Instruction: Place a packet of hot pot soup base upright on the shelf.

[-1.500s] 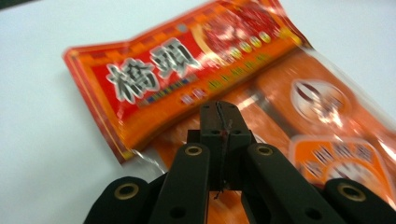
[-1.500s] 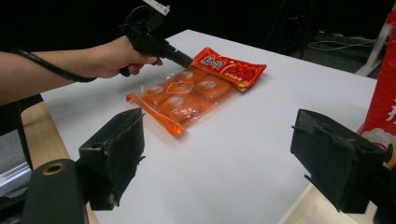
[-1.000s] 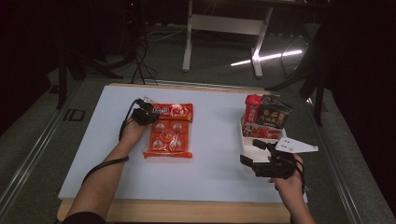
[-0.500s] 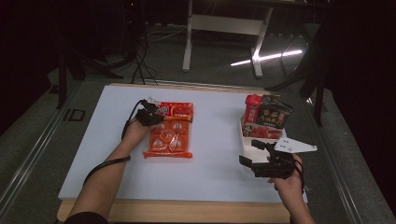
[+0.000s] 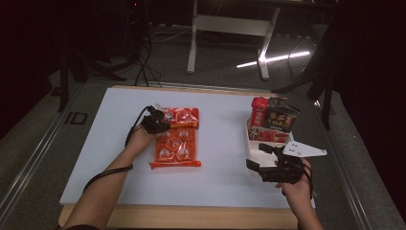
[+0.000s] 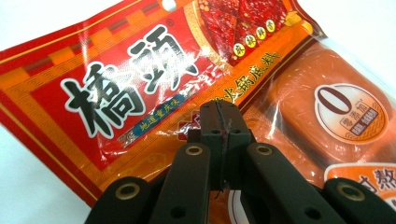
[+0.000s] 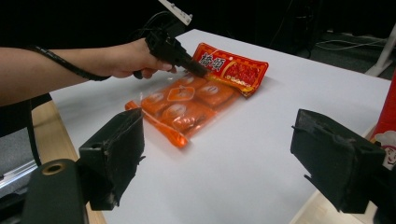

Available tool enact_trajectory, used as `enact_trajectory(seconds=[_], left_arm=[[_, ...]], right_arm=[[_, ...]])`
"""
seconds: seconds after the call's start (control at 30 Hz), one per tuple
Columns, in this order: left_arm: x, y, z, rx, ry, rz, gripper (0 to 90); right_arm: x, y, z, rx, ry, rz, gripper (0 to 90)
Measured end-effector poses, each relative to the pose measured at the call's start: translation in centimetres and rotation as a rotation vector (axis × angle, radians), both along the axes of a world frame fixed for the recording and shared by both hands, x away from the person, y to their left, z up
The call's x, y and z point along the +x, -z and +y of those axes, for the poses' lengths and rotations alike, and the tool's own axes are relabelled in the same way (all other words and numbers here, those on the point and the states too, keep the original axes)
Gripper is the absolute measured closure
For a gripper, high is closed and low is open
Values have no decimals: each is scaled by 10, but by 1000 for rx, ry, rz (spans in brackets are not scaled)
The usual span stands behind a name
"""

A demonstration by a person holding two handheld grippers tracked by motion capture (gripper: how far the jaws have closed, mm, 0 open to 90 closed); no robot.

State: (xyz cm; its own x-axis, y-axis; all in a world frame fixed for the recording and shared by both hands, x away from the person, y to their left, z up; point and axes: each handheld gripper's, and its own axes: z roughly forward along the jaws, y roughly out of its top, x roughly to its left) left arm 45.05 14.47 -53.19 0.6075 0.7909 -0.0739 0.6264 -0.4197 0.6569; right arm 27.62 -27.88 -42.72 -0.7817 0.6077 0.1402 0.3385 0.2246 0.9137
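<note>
The left gripper (image 5: 158, 122) sits at the near-left corner of the red header of an orange snack packet (image 5: 176, 141), which lies flat on the white worktop (image 5: 220, 139). In the left gripper view its two black fingers (image 6: 205, 116) are pressed tight together, tips meeting with no gap, and the packet's printed red panel (image 6: 140, 84) lies directly beneath and beyond them. Whether a fold of the film is pinched between the tips or they merely rest on it, I cannot tell; the tips look clenched on themselves, touching the packet's surface just below the big black characters. The clear lower part of the packet, with its orange blocks, stretches away to the right of the fingers in that view.

The right gripper (image 5: 268, 165) is held well apart from the packet, over the worktop's near-right side. Its fingers (image 7: 114, 156) stand wide and released, nothing between them. Seen along them in the right gripper view, the packet (image 7: 196, 100) lies ahead and between the two spread fingers, far off, with the person's left hand (image 7: 128, 60) and its gripper at the packet's far end.

Just beyond the right gripper stands a white tray (image 5: 253, 143) holding red and dark packets (image 5: 275, 120), close behind its fingers
</note>
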Motion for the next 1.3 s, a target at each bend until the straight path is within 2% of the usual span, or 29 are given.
enact_trajectory(seconds=[0.17, 0.43, 0.57, 0.8, 0.93, 1.07, 1.13, 1.23, 1.3], left_arm=[[-11, -1, -8, 12, 36, 7, 900], [-29, -1, -17, -10, 81, 21, 900], [-38, -3, -25, 10, 112, 24, 900], [-51, -3, -31, -4, 150, 35, 900], [-61, -3, -34, -28, 185, 52, 900], [-67, -4, -36, -33, 195, 56, 900], [-68, -5, -37, -22, 210, 51, 900], [-69, -7, -34, -37, 200, 52, 900], [-73, -8, -31, -47, 189, 37, 900]], right_arm=[[-1, -1, 2, -1, -3, -1, 173], [0, -1, 3, 2, -7, 3, 173], [-1, -1, 4, -1, -11, 2, 173], [-2, -1, 5, 0, -13, 1, 173], [-2, -2, 7, -8, -17, -2, 173], [-2, -2, 8, -12, -20, -3, 173], [-2, -2, 9, -14, -21, -1, 173], [-2, -1, 9, -15, -22, 0, 173], [-2, -1, 9, -17, -20, -3, 173]])
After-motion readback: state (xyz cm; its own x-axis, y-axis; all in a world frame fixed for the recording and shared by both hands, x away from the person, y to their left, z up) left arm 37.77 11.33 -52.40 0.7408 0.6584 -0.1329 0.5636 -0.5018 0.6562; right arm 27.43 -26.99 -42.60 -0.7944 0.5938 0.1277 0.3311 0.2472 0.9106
